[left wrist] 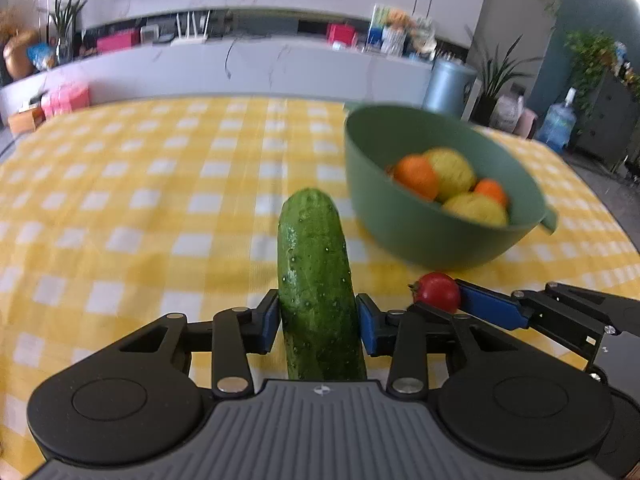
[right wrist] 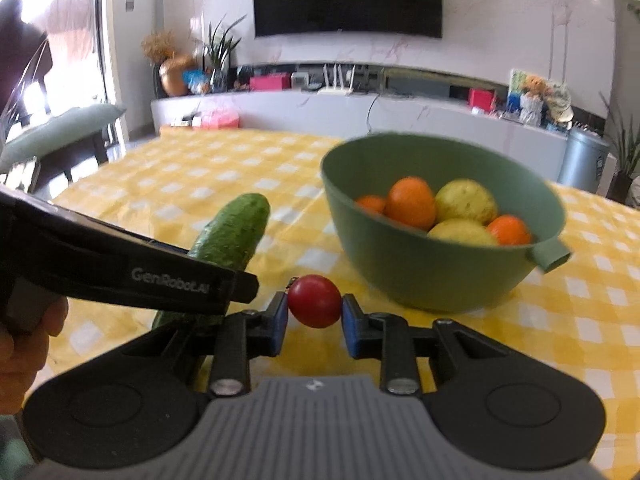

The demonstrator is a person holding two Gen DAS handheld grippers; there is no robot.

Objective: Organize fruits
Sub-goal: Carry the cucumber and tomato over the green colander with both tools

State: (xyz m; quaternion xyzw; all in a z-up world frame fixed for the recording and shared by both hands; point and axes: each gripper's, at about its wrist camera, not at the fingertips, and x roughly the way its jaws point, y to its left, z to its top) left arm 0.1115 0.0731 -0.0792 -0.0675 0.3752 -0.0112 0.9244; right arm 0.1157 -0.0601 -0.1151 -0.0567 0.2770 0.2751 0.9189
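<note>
You see a dark green, pale-speckled cucumber (left wrist: 316, 280) and a glossy red cherry tomato (right wrist: 315, 301). Your left claw (left wrist: 318, 320) and right claw (right wrist: 314, 324) are black with blue pads and grey ribbed bodies. The sage-green plastic bowl (right wrist: 400, 268) shows orange oranges (right wrist: 412, 202) and yellow-green lemons (right wrist: 466, 200). The table (left wrist: 120, 200) wears a yellow-and-white checked cloth.

The tablecloth (left wrist: 120, 200) lies bare from its left edge to the far edge: open passage there. Toward the right edge the bowl (left wrist: 420, 236) blocks the way, its high wall just beyond the tomato (right wrist: 315, 301). The cucumber (left wrist: 316, 280) juts between both grippers.
</note>
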